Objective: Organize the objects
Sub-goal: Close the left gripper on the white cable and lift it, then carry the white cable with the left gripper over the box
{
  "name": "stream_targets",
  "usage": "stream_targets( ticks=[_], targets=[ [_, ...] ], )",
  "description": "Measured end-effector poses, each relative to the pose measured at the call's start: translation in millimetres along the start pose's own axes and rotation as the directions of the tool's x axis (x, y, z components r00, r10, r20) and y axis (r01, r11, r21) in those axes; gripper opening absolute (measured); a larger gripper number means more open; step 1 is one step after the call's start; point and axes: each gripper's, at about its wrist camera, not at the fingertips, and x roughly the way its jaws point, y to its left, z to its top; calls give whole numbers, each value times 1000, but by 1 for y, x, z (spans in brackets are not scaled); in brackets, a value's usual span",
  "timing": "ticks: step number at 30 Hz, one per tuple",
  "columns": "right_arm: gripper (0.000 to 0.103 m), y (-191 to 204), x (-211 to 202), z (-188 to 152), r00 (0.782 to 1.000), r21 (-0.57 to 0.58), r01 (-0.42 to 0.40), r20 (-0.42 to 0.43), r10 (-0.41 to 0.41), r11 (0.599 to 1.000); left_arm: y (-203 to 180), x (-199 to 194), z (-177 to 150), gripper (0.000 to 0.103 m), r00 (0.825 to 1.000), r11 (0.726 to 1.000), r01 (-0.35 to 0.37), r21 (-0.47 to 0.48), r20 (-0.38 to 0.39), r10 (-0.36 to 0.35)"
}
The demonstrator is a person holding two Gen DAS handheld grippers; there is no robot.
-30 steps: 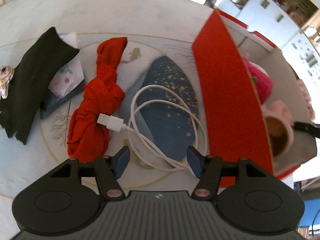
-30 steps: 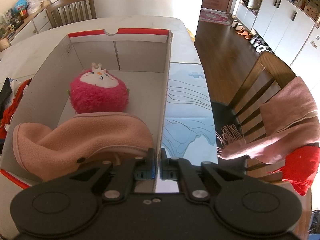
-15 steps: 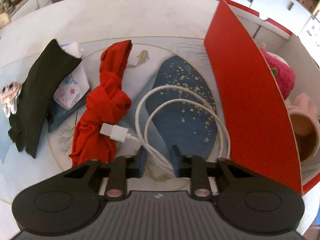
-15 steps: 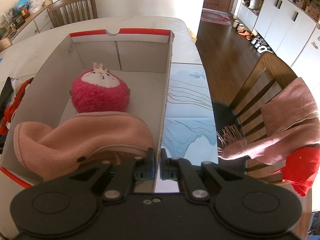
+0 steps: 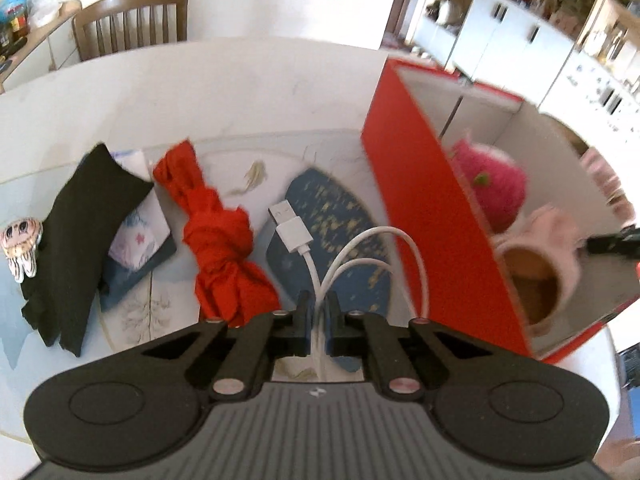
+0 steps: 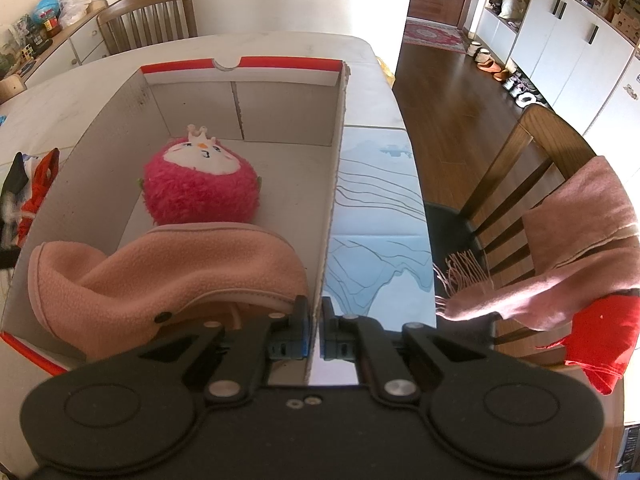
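Note:
My left gripper (image 5: 317, 320) is shut on a white USB cable (image 5: 308, 254) and holds it lifted above the table, its plug pointing up and away. A knotted red cloth (image 5: 224, 240) lies just left of it. A red cardboard box (image 5: 424, 208) stands to the right, holding a pink plush toy (image 6: 200, 184) and a pink fleece hat (image 6: 168, 276). My right gripper (image 6: 315, 330) is shut on the box's right wall (image 6: 334, 184) at its near end.
A black cloth (image 5: 76, 240), a small patterned pouch (image 5: 136, 236) and a cartoon sticker (image 5: 20, 248) lie on the table's left. A wooden chair (image 6: 532, 184) draped with a pink scarf (image 6: 560, 264) stands right of the table. Another chair (image 5: 132, 20) stands at the far side.
My left gripper closed on the white cable and lifted it off the table, so the plug now hangs in the air. The right gripper stayed shut on the box wall.

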Motion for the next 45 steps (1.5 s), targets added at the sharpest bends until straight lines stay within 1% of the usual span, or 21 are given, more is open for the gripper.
stream_targets(
  ticks=[2, 5, 11, 14, 19, 22, 24, 28, 31, 35, 38, 40, 43, 45],
  targets=[
    [4, 0, 0, 0, 1000, 0, 0, 0, 0, 1000, 1, -13, 7, 5, 999, 1000, 29, -9, 27, -29],
    [4, 0, 0, 0, 1000, -4, -1, 0, 1, 1000, -4, -32, 19, 4, 995, 998, 58, 7, 79, -58],
    [4, 0, 1, -1, 1000, -7, -5, 0, 5, 1000, -10, -73, 51, 4, 980, 995, 99, 32, 170, -103],
    [4, -1, 1, -1, 1000, -9, -6, 0, 6, 1000, -17, -88, 69, 4, 971, 991, 114, 68, 201, -126],
    [5, -1, 1, -1, 1000, -11, -9, 0, 9, 1000, -35, -97, 96, 4, 958, 979, 171, 108, 212, -191],
    [5, -1, 1, -1, 1000, -12, -10, 1, 10, 1000, -52, -89, 107, 4, 952, 970, 204, 133, 203, -228],
    [5, -1, 1, -1, 1000, -12, -9, 1, 9, 1000, -67, -78, 113, 4, 950, 962, 225, 157, 183, -252],
    [5, -1, 1, -1, 1000, -11, -10, 1, 10, 1000, -98, -50, 118, 4, 949, 945, 265, 191, 124, -291],
    [5, -1, 0, 0, 1000, -11, -11, 1, 11, 1000, -121, -30, 122, 4, 948, 934, 283, 218, 86, -307],
    [5, -2, 0, 0, 1000, -11, -13, 2, 13, 1000, -147, -4, 131, 4, 953, 929, 284, 237, 41, -301],
    [5, -2, 0, 0, 1000, -11, -15, 1, 15, 1000, -156, 18, 134, 4, 956, 932, 286, 222, 2, -294],
    [5, -2, 0, 0, 1000, -11, -16, 1, 16, 1000, -162, 31, 135, 4, 960, 935, 276, 221, -16, -280],
    [5, -3, 0, 0, 1000, -10, -18, 1, 18, 1000, -175, 52, 137, 4, 973, 939, 231, 254, -47, -227],
    [5, -3, 0, 0, 1000, -6, -23, 0, 23, 1000, -180, 65, 138, 4, 974, 941, 224, 254, -69, -214]
  ],
)
